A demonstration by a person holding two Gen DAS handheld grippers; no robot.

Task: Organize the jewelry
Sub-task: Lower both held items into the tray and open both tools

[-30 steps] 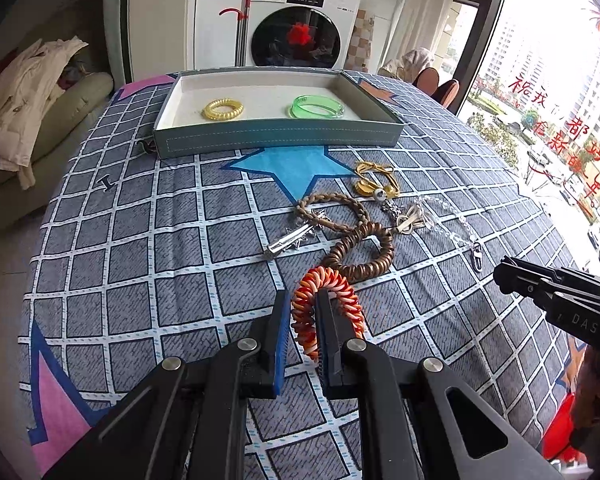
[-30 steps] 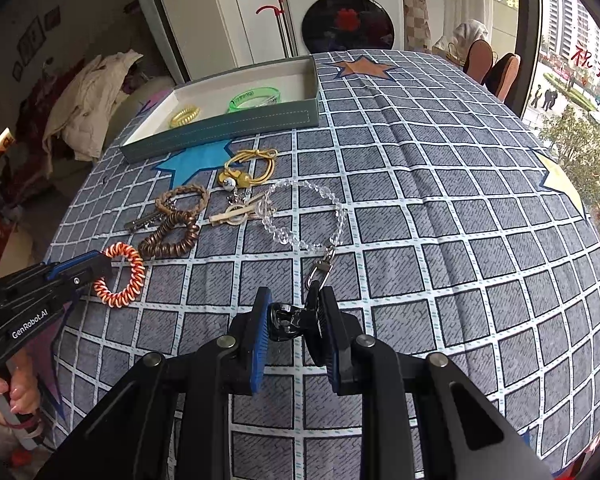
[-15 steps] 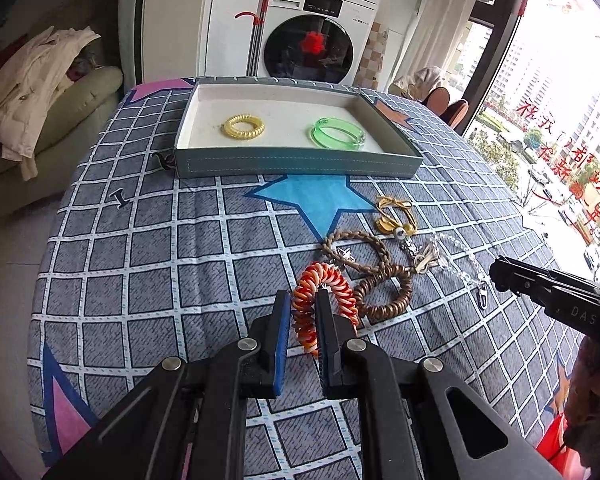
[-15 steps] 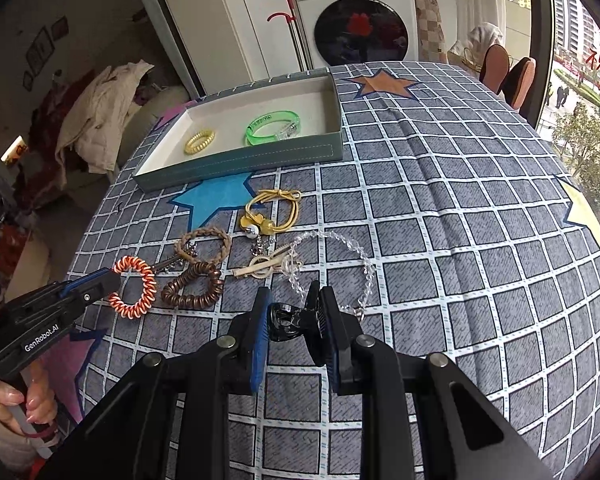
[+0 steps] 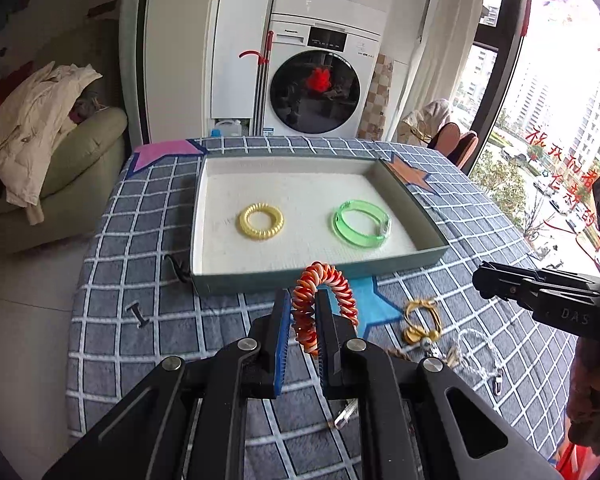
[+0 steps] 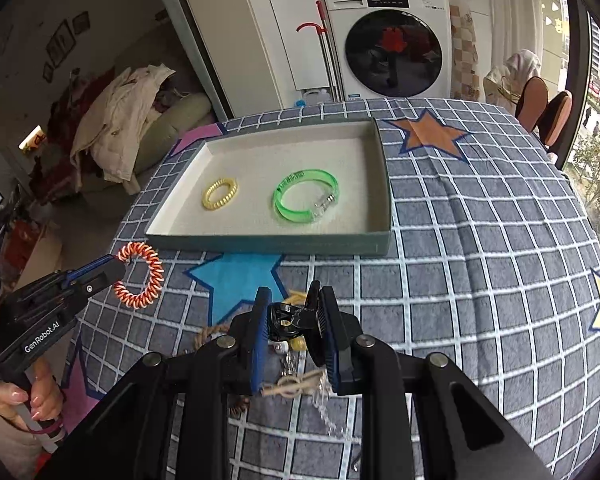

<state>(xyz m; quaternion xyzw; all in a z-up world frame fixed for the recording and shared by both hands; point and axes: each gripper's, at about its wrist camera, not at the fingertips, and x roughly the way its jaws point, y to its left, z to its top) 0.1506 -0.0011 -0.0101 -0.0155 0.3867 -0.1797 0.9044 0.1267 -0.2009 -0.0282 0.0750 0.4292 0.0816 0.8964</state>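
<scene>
Left tongs point(image 5: 303, 314) grip the orange-and-white spiral bracelet point(image 5: 324, 306) just short of the tray point(image 5: 320, 274); right tongs point(image 6: 292, 322) clamp a small black object point(image 6: 285, 320), identity unclear.

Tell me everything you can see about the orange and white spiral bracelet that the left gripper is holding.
The orange and white spiral bracelet is a closed ring of coiled cord, plastic by the look of it, with orange and white strands twisted together. The left gripper is shut on one side of the ring, with the rest arching free beyond the fingertips. It is held off the cloth, just short of the near wall of the tray. Only the two pads touch it.
</scene>
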